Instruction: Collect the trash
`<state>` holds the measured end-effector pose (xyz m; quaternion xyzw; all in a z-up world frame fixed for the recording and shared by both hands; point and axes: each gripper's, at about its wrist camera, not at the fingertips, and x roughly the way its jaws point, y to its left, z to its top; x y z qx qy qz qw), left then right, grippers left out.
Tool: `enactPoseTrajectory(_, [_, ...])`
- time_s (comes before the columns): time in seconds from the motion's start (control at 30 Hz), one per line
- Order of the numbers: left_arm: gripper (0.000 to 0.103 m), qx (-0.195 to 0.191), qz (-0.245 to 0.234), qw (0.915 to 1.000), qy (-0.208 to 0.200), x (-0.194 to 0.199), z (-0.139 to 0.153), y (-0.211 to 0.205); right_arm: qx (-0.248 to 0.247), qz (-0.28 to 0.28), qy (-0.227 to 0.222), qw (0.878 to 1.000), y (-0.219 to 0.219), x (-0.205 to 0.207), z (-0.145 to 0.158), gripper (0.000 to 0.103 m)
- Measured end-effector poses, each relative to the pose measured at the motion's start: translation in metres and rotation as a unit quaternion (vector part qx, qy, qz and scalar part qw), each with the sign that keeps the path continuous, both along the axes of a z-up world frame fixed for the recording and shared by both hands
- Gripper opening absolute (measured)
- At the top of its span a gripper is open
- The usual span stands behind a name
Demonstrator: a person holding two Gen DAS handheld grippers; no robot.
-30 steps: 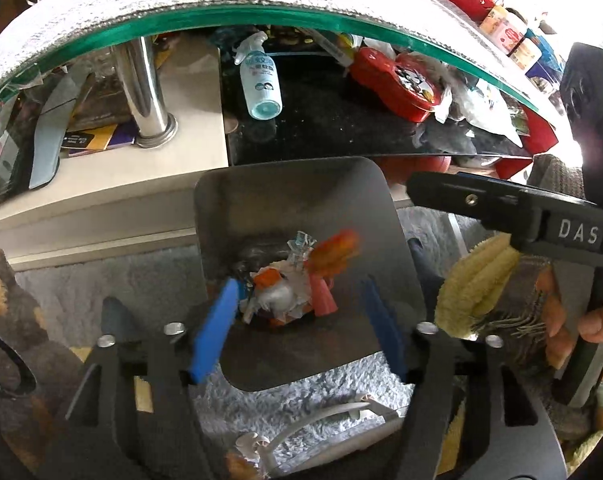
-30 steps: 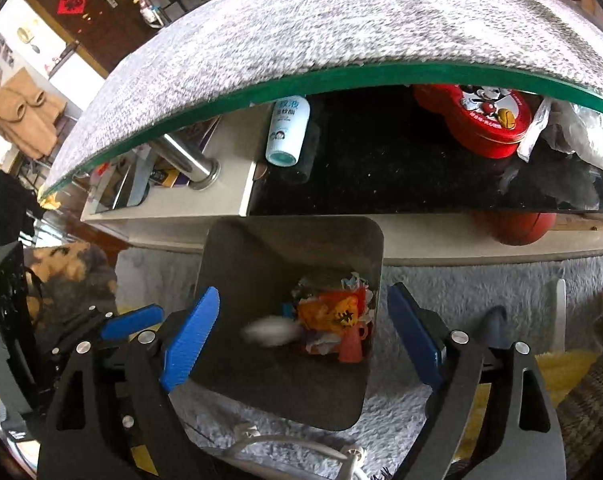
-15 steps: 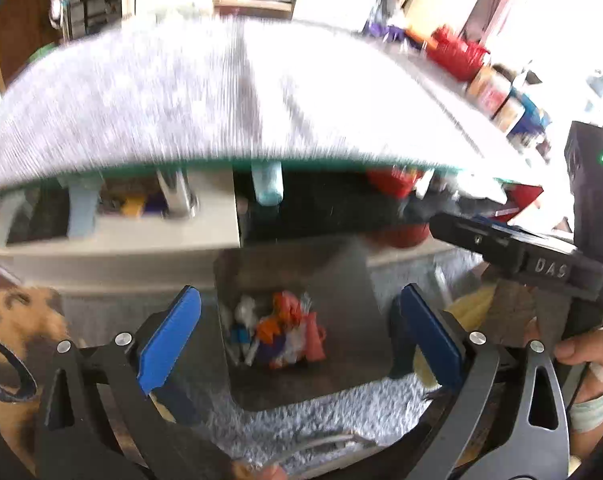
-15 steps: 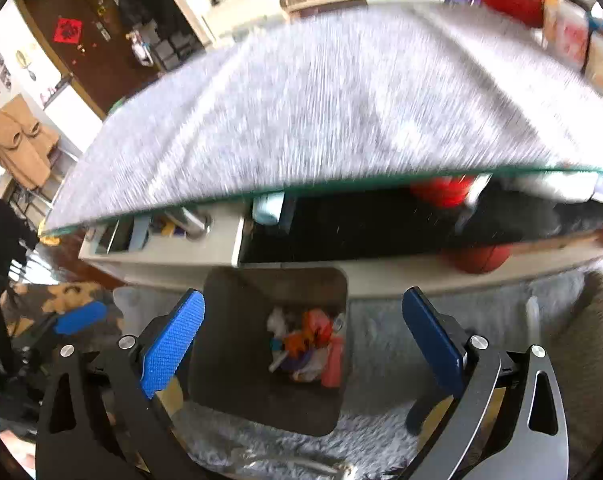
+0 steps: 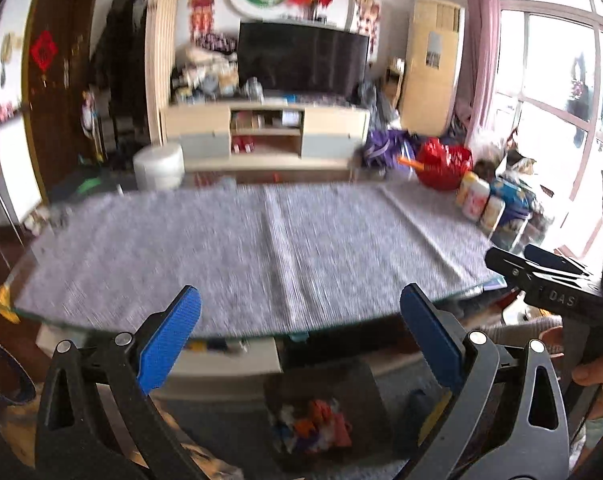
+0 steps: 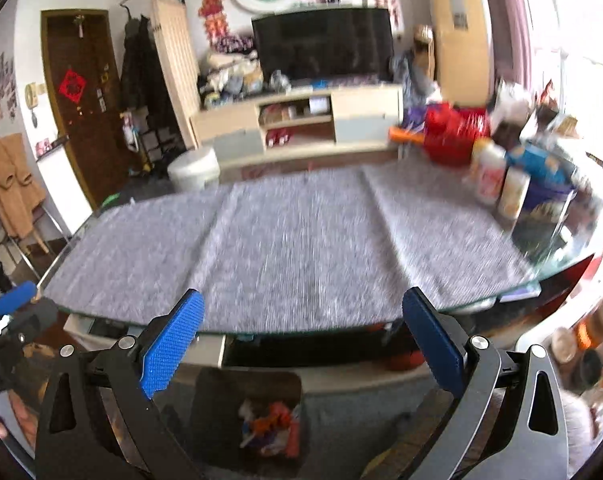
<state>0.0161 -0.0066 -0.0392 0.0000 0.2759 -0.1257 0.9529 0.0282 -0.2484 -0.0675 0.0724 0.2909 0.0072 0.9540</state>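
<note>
Left tool (image 5: 301, 336) gapes empty above the trash (image 5: 313, 426) in the bin (image 5: 365, 392).

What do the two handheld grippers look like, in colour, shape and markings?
The left gripper and the right gripper match: black triangular finger frames with cut-out holes, silver bolts and ribbed blue pads. In the left view, the right gripper's black body bears white letters "DAS" and a green light.
</note>
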Motion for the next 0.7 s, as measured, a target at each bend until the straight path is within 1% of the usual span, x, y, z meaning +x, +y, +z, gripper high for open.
enactPoseTrajectory(0.03, [0.095, 0.002, 0.005, 0.9999, -0.012, -0.002, 0.009, 0.001, -0.008, 0.000, -0.007, 1.000, 0.001, -0.003, 0.006, 0.100])
enactPoseTrajectory(0.13, [0.095, 0.010, 0.014, 0.9993, -0.034, -0.008, 0.023, 0.003, -0.038, -0.007, -0.019, 0.999, 0.007, -0.006, 0.016, 0.100])
enactPoseTrajectory(0.2, [0.095, 0.013, 0.023, 0.9988, -0.042, -0.011, 0.029, 0.005, -0.049, -0.015, -0.029, 0.998, 0.008, -0.010, 0.023, 0.100])
enactPoseTrajectory(0.3, [0.095, 0.003, 0.027, 0.9986, -0.046, -0.014, 0.035, 0.008, -0.048, -0.013, -0.036, 0.998, 0.010, -0.014, 0.028, 0.100])
enactPoseTrajectory(0.53, [0.095, 0.007, 0.037, 0.9974, -0.062, -0.020, 0.039, 0.013, -0.045, -0.005, -0.042, 0.998, 0.016, -0.018, 0.034, 0.100])
enactPoseTrajectory(0.7, [0.095, 0.007, 0.037, 0.9975, -0.059, -0.019, 0.037, 0.016, -0.044, 0.000, -0.047, 0.998, 0.019, -0.020, 0.037, 0.100])
